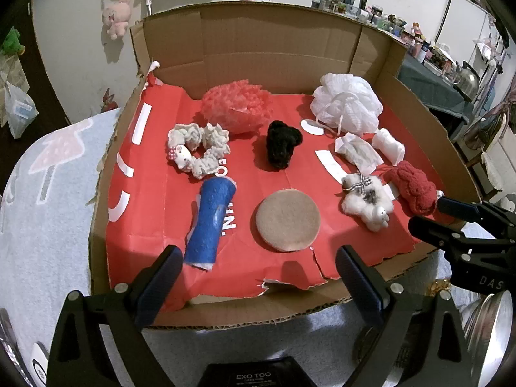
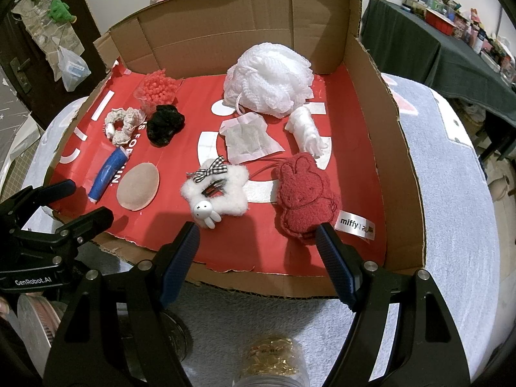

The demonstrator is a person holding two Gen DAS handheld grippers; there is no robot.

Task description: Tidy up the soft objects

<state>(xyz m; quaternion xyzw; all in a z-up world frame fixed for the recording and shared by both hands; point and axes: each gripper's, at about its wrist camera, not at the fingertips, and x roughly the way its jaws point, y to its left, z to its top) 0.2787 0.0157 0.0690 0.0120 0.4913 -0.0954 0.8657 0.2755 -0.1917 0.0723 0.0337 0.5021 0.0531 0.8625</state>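
**Soft objects spread across a red-lined cardboard tray**

Soft objects lie apart on the red paper liner point(image 1: 154, 213) of a shallow open cardboard box point(image 2: 403, 161), whose near wall is cut low. Taking the round tan felt pad point(image 1: 288, 220) as landmark: left of it lies a blue foam roll point(image 1: 209, 222); behind that a cream ruffled scrunchie point(image 1: 200, 148); behind the pad a black fuzzy scrunchie point(image 1: 282, 145), then a coral bobbled puff point(image 1: 237, 104). To the pad's right sit a white fluffy star clip point(image 2: 219, 190) with a checked bow, and a red plush rabbit point(image 2: 304, 193), whose label is partly cut off. Farther back are a white mesh bath pouf point(image 2: 271, 77), a flat sachet point(image 2: 250, 137) and a small white item point(image 2: 304, 129) that is hard to identify.

Both the left gripper point(image 1: 258, 277) and right gripper point(image 2: 258, 251) hover at the near edge, fingers spread wide, holding nothing.
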